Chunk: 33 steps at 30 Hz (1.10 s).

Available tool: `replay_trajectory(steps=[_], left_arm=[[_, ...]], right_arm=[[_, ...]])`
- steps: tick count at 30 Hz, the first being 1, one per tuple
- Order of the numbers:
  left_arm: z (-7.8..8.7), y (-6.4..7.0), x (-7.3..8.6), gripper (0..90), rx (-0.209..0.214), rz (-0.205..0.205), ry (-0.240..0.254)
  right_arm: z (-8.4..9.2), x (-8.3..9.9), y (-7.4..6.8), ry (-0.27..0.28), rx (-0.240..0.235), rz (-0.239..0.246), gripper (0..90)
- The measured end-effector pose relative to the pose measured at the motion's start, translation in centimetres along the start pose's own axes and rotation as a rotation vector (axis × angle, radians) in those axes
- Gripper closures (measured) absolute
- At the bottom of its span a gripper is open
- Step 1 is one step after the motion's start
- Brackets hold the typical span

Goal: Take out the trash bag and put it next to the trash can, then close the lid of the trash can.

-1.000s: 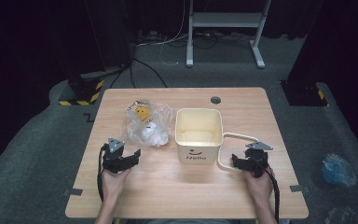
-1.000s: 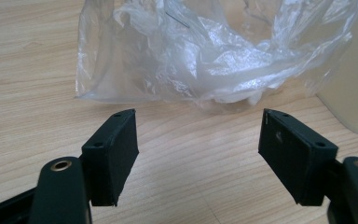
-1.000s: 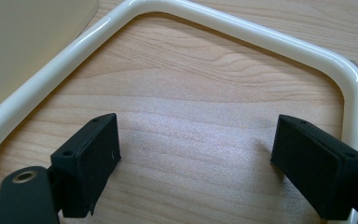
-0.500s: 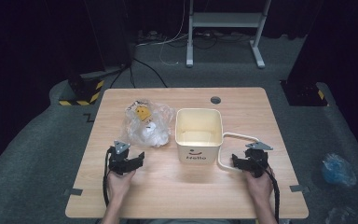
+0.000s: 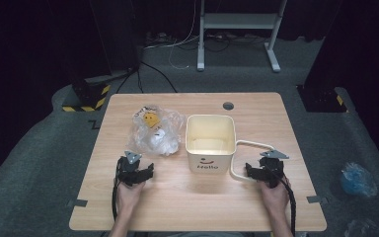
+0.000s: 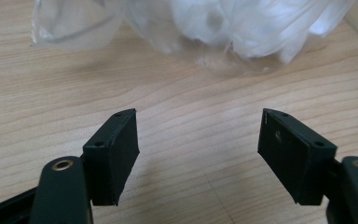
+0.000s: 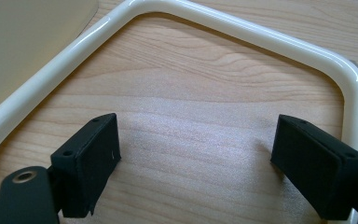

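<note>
A cream square bucket [image 5: 210, 142] printed "Hello" stands mid-table, its cream handle [image 5: 250, 146] folded down to the right on the wood. My right gripper [image 5: 255, 169] is open over that handle [image 7: 223, 28], jaws wide apart, with bare wood between them. A clear crumpled plastic bag [image 5: 156, 130] with white contents and a yellow label lies left of the bucket. My left gripper [image 5: 139, 170] is open on the table just short of the bag [image 6: 223, 32], with nothing between its fingers [image 6: 114, 149].
The wooden table [image 5: 207, 207] has a round cable hole [image 5: 228, 105] near its far edge. Bare wood lies in front of the bucket. A white metal stand [image 5: 237, 29] and black-and-yellow taped bases stand on the grey floor beyond.
My left gripper has shifted right and slightly nearer the table's front edge, ending closer to the bag's near side. The right gripper has stayed put.
</note>
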<state>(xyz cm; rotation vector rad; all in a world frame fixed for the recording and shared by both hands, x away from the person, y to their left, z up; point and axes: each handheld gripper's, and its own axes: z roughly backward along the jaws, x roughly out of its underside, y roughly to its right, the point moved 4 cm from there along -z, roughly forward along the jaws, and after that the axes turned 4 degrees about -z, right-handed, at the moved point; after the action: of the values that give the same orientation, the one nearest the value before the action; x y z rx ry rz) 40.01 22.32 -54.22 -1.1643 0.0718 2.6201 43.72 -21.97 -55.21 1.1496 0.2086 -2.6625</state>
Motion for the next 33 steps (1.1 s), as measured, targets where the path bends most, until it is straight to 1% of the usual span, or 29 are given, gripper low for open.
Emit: replay_trajectory(steps=[2,4,8,9,12,13,15,27,30,33], left_arm=[[-0.36,-0.15,0.29,29.0,0.0,0.025,-0.001],[-0.61,-0.27,0.49,28.9,-0.009,0.025,-0.011],[-0.79,-0.43,0.67,28.9,-0.017,0.034,-0.012],[-0.84,-0.44,0.67,28.9,-0.016,0.039,-0.006],[-0.89,-0.46,0.66,28.6,-0.018,0.036,-0.003],[-0.93,-0.5,0.75,28.3,-0.02,0.031,0.007],[-0.93,-0.49,0.75,28.6,-0.025,0.034,0.009],[-0.93,-0.46,0.77,27.5,-0.033,0.041,0.008],[-0.93,-0.46,0.77,27.4,-0.033,0.041,0.008],[-0.92,-0.48,0.77,27.2,-0.035,0.043,0.007]], right_arm=[[0.0,0.0,0.0,0.0,0.0,0.0,15.0],[0.0,0.0,0.0,0.0,0.0,0.0,15.1],[0.0,0.0,0.0,0.0,0.0,0.0,15.0],[0.0,0.0,0.0,0.0,0.0,0.0,15.0],[0.0,0.0,0.0,0.0,0.0,0.0,14.9],[-0.04,-0.01,0.03,-0.005,0.005,-0.009,12.5],[-0.04,-0.01,0.02,-0.006,0.012,-0.009,12.5],[-0.09,-0.04,0.06,-0.006,0.012,-0.01,11.8],[-0.11,-0.06,-0.01,-0.006,0.018,-0.016,11.9],[0.11,-0.1,0.02,-0.023,0.011,-0.012,15.6]])
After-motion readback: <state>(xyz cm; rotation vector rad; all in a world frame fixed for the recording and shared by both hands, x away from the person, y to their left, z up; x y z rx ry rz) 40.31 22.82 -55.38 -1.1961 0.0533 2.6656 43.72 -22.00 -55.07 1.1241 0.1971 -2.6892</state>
